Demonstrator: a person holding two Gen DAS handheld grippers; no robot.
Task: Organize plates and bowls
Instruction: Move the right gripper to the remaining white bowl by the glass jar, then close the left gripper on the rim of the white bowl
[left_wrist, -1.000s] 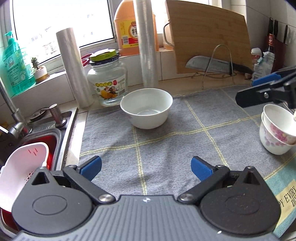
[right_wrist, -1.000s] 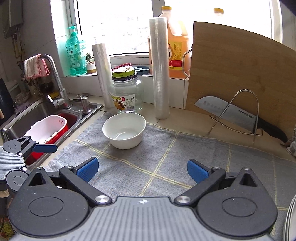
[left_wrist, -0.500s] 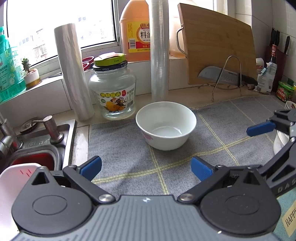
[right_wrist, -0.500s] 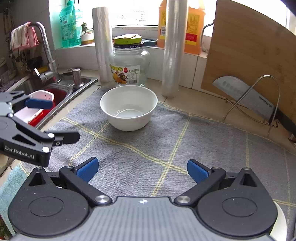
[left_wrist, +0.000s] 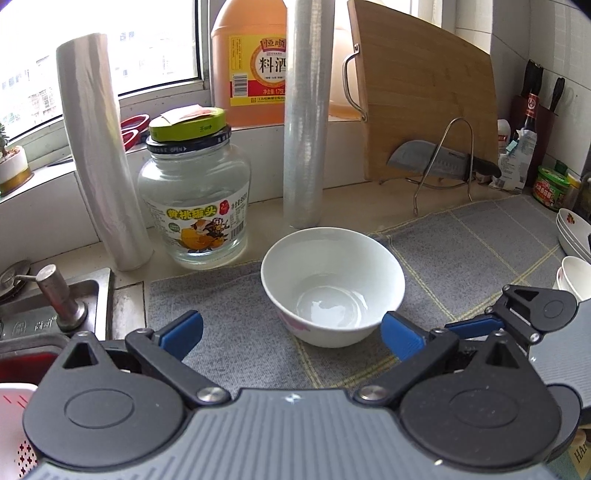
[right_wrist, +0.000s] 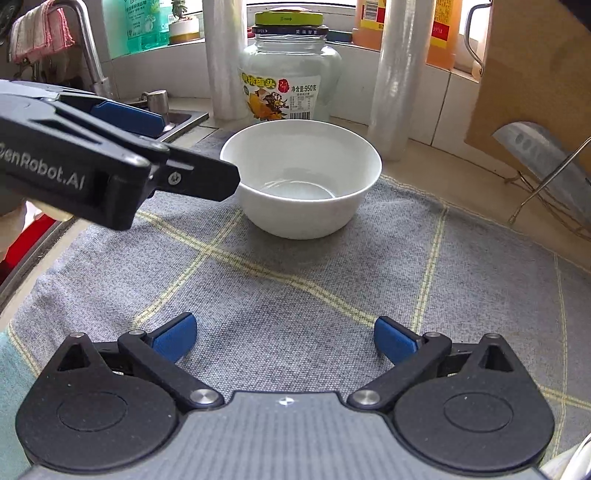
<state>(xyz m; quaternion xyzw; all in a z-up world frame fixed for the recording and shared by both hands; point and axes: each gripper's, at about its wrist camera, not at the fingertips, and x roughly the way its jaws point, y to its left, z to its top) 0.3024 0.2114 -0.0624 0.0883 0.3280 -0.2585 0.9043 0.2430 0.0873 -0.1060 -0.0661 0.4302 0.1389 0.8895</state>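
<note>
Both grippers are gaping wide, gripping nothing — the left gripper (left_wrist: 291, 332) is flanking the white bowl (left_wrist: 332, 288); the right gripper (right_wrist: 284, 338) is hanging just behind.

Left claw (left_wrist: 291, 334) spread wide, empty, above grey cloth (left_wrist: 461, 251) on worktop. White bowl (left_wrist: 332, 286) upright just ahead, near right fingertip (left_wrist: 400, 338). Glass jar (left_wrist: 194, 195) beyond, ahead-left. Right claw (left_wrist: 480, 326) close on right; stacked bowls (left_wrist: 574, 236) further right.

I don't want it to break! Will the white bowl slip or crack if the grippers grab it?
The bowl looks glazed and shiny, so probably slippery and breakable. Its wide, low shape likely won't tip, and the cloth mat should soften bumps.
</note>
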